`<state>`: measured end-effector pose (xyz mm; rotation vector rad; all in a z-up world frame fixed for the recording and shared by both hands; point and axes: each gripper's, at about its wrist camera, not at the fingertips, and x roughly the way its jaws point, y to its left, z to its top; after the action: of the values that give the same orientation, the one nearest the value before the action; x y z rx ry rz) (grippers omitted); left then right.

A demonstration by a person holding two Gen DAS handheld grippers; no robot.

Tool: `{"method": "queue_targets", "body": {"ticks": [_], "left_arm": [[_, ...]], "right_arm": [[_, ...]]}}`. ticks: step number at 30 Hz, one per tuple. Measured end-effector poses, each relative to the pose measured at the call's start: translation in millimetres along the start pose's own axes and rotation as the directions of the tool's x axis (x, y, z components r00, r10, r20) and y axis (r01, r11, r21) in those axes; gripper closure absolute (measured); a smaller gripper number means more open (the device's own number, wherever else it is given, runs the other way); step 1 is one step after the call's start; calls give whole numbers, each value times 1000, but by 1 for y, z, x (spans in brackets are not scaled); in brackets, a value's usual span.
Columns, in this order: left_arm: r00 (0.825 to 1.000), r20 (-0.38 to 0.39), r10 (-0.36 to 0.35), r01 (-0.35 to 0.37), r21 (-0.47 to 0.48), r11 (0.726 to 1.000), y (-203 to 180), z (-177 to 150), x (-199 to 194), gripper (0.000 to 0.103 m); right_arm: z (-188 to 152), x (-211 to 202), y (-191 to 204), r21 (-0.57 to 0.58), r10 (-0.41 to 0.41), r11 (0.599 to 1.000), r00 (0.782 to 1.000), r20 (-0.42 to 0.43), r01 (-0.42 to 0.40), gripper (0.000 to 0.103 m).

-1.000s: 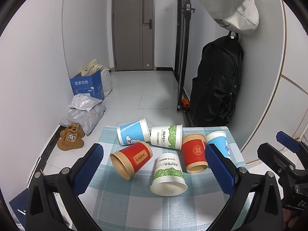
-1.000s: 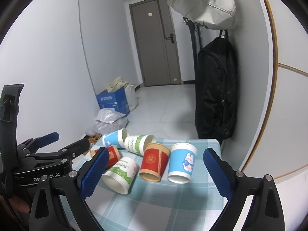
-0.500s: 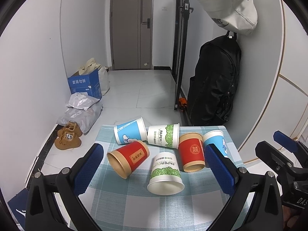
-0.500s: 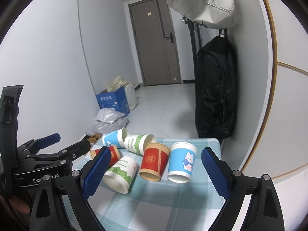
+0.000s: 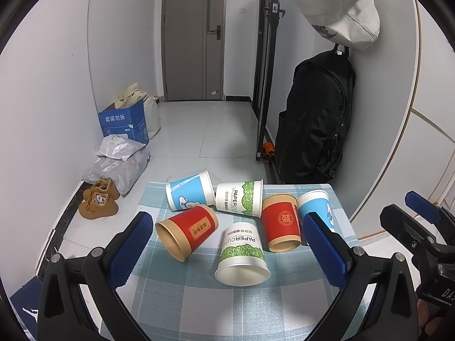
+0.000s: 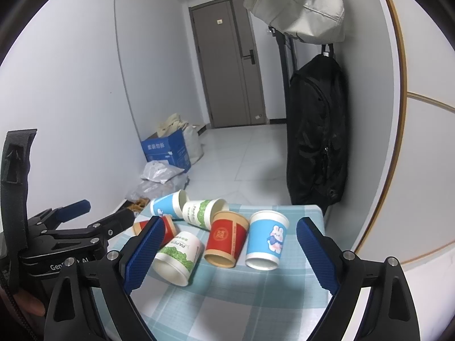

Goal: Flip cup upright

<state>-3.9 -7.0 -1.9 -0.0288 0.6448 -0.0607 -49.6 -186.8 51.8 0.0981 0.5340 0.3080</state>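
Several paper cups lie tipped on a small table with a blue checked cloth (image 5: 199, 298). In the left wrist view: a red cup (image 5: 187, 231) at the left, a green leaf cup (image 5: 241, 253) in the middle, a second red cup (image 5: 281, 223), a blue cup (image 5: 315, 204) at the right, and a blue cup (image 5: 189, 190) and a green cup (image 5: 239, 198) behind. My left gripper (image 5: 227, 244) is open and empty, near the cups. My right gripper (image 6: 227, 251) is open and empty, facing the red cup (image 6: 224, 237) and the blue rabbit cup (image 6: 267, 238).
A black backpack (image 5: 312, 119) hangs on the wall just beyond the table's far right corner, with a white bag (image 5: 338, 8) above it. On the floor at the left are brown shoes (image 5: 99, 199), plastic bags and a blue box (image 5: 122, 122). The table drops off at its edges.
Both grippers have shifted slightly; the cups sit a little lower and nearer in the left wrist view. The cups have not moved. Both grippers stay open.
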Motion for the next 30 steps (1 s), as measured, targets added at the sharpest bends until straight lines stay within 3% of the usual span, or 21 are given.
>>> {"method": "queue_targets", "body": {"ticks": [13, 21, 25, 30], "left_arm": [[1000, -21, -9, 9, -11, 1000, 3, -3, 3, 1], [992, -110, -67, 62, -43, 997, 10, -10, 17, 1], [975, -190, -116, 104, -72, 992, 13, -17, 33, 1], [930, -325, -173, 132, -144, 981, 16, -28, 65, 5]], "right_arm": [[-1, 0, -3, 12, -3, 1000, 1000, -13, 3, 9], [0, 2, -9, 46, -1, 999, 1000, -16, 2, 9], [1, 2, -17, 77, -5, 997, 1000, -15, 6, 9], [1, 8, -33, 138, -7, 990, 999, -46, 14, 9]]}}
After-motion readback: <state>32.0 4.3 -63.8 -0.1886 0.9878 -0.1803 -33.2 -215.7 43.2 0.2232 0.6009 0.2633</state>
